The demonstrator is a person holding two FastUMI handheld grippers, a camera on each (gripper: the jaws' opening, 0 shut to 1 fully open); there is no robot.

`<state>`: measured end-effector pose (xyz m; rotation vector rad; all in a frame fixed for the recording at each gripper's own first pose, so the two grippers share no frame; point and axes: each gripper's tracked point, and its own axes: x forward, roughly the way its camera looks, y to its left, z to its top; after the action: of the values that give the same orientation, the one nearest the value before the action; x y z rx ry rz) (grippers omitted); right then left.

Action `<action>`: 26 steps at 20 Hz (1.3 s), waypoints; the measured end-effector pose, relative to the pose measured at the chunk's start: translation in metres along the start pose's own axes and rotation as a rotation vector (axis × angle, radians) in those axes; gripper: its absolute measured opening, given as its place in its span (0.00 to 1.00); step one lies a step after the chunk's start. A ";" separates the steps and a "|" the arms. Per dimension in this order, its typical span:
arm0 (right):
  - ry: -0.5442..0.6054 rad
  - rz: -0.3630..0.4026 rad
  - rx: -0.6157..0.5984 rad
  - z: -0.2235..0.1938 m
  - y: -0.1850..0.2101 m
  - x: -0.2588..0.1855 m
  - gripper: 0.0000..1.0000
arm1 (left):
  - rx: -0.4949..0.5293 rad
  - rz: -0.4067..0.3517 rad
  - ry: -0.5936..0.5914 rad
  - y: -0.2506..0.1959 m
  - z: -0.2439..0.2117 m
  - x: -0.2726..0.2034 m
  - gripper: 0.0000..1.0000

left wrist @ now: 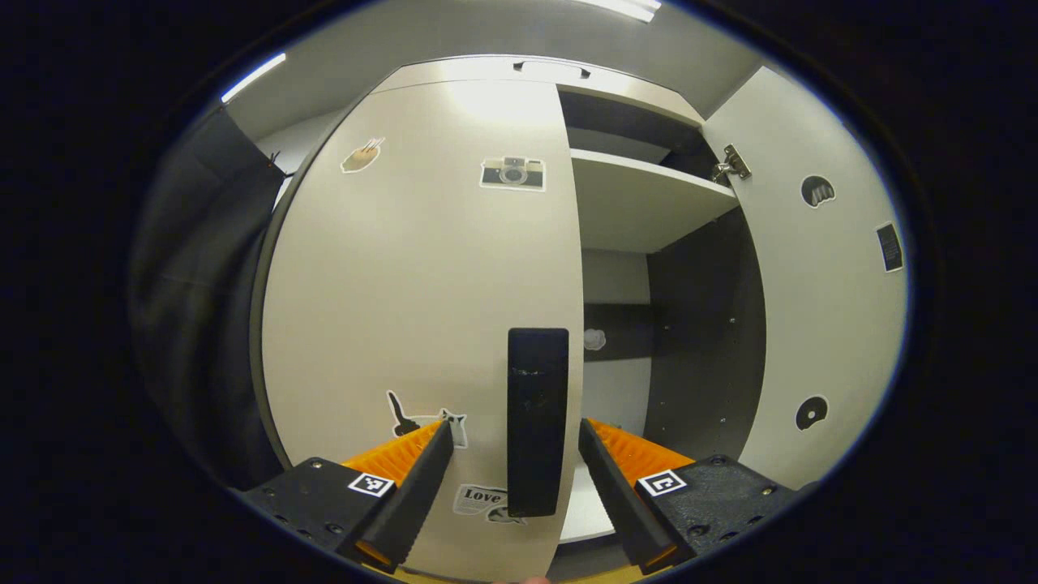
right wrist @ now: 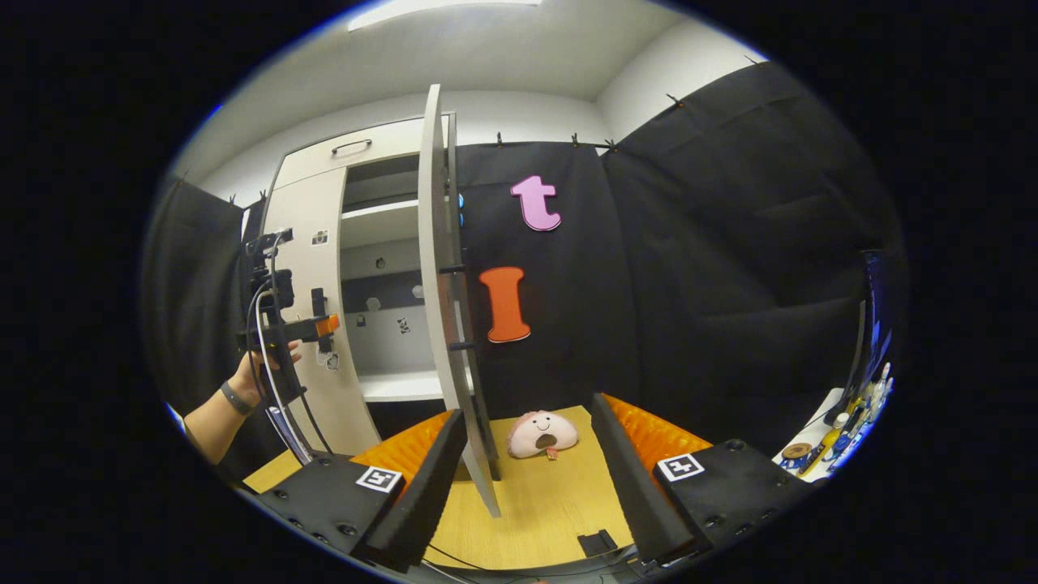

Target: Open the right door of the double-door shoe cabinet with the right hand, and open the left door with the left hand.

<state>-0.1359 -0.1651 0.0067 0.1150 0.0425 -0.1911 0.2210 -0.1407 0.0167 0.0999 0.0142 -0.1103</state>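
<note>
The pale shoe cabinet's left door looks closed. Its black upright handle stands between the fingers of my left gripper, which is open with a gap on both sides of the handle. The right door is swung wide open and shows its inner face and a hinge. In the right gripper view this right door appears edge-on, and its handle faces away from the cabinet. My right gripper is open and holds nothing; the door's lower edge passes close by its left finger. Farther off, a hand holds the left gripper at the left door.
White shelves and a dark inner wall show inside the cabinet. A pink plush toy lies on the wooden surface just beyond the right gripper. Black cloth walls close in the booth. Bottles and small items sit at the far right.
</note>
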 end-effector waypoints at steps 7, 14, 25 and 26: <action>0.008 -0.063 -0.001 -0.003 -0.017 0.002 0.98 | -0.062 -0.107 -0.001 -0.019 0.006 -0.011 0.28; 0.034 -0.010 -0.043 -0.009 0.007 0.010 0.98 | -0.043 -0.174 0.000 -0.017 0.004 -0.029 0.25; 0.023 0.044 -0.037 -0.007 0.030 0.000 0.98 | -0.010 -0.214 0.065 0.005 0.000 -0.070 0.25; 0.022 0.051 -0.035 -0.006 0.032 -0.001 0.98 | -0.016 -0.216 0.068 0.007 -0.001 -0.074 0.25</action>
<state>-0.1311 -0.1332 0.0038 0.0827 0.0645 -0.1383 0.1479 -0.1261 0.0182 0.0855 0.0938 -0.3221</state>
